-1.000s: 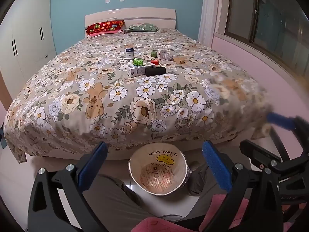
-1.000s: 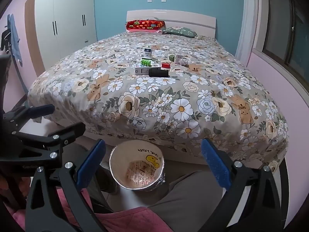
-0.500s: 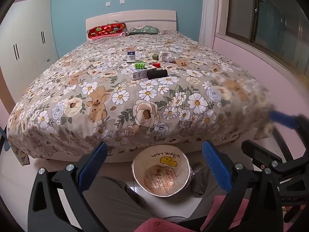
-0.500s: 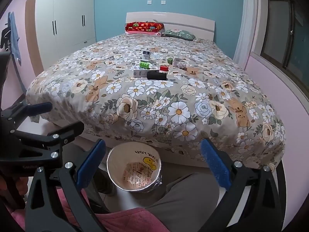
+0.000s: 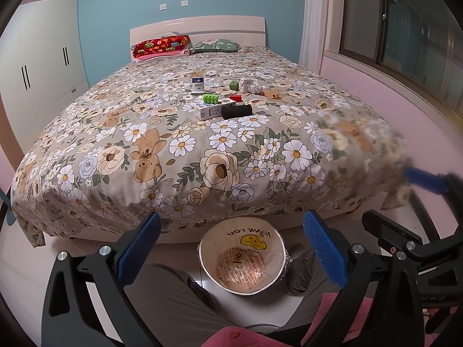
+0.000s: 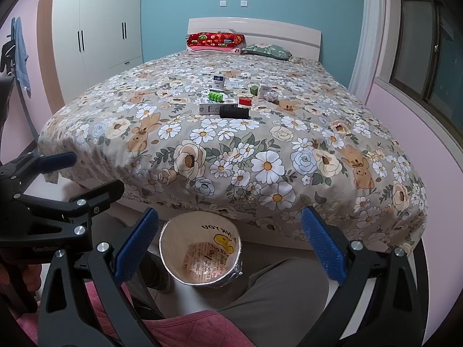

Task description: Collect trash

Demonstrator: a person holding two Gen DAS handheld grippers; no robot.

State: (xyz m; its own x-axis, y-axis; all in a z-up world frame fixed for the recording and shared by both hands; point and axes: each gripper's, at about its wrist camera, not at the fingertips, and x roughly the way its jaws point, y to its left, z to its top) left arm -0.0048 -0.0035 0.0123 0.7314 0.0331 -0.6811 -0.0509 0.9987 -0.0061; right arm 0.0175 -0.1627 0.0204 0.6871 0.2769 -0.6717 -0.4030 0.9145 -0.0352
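Left gripper and right gripper, both with jaws spread wide and empty, above the lined waste bin at the foot of the bed. Trash lies mid-bed, well apart from both: black cylinder touching a white carton, green block, red block. The right wrist view alone shows a blue cloth hanging at left; the left wrist view alone shows the window in full.
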